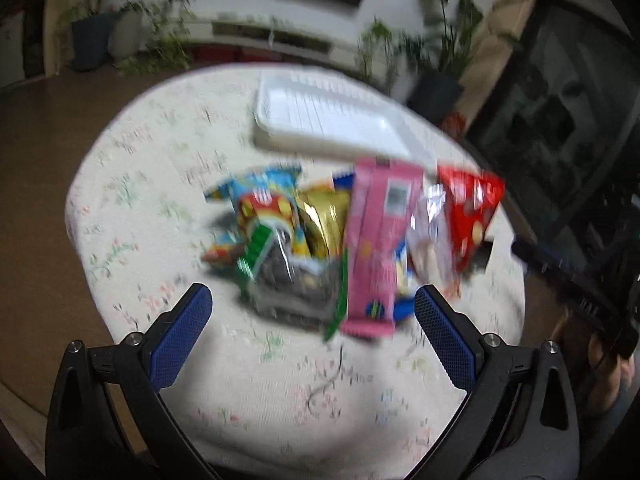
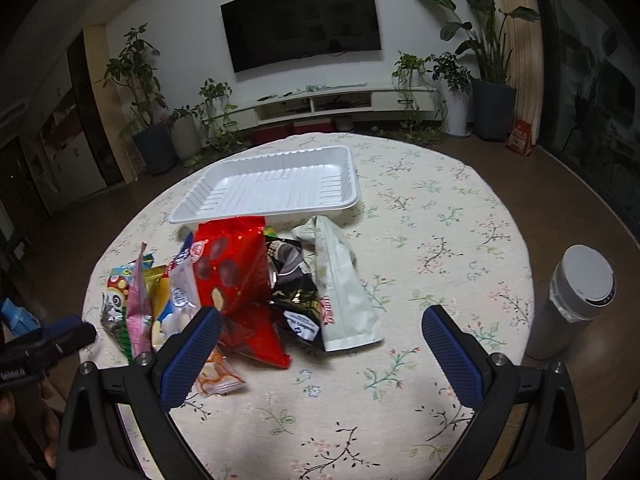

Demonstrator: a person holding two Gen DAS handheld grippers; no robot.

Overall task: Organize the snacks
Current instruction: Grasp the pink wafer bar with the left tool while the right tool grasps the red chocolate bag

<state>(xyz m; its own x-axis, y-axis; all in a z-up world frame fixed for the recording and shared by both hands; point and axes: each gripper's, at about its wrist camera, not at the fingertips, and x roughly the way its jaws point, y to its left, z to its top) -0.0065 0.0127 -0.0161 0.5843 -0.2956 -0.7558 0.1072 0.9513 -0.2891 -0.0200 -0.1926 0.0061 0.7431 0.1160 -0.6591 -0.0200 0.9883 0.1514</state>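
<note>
Snacks (image 2: 240, 292): piled packets on floral tabletop (image 2: 440, 240), just before white tray (image 2: 276, 184); red bag (image 2: 236, 268) uppermost; left hand-held gripper (image 1: 314, 316) released, empty; right hand-held gripper (image 2: 322, 330) released, empty; grey canister (image 2: 576, 296) beside tabletop.

My snacks sit in one loose heap just in front of the white plastic tray (image 2: 276, 184), which is ribbed, shallow and holds nothing. Touching the tray's near rim is the red packet (image 2: 236, 276) printed with round chocolates, propped up on the heap. To its right lie a crumpled black wrapper (image 2: 292, 276) and, beyond that, a long pale-green pouch (image 2: 344, 292), flat and angled away from the tray. Left of the red packet stand a clear bag of white sweets (image 2: 182, 296), a gold packet (image 1: 324, 220) and a pink bar wrapper (image 1: 380, 240).
</note>
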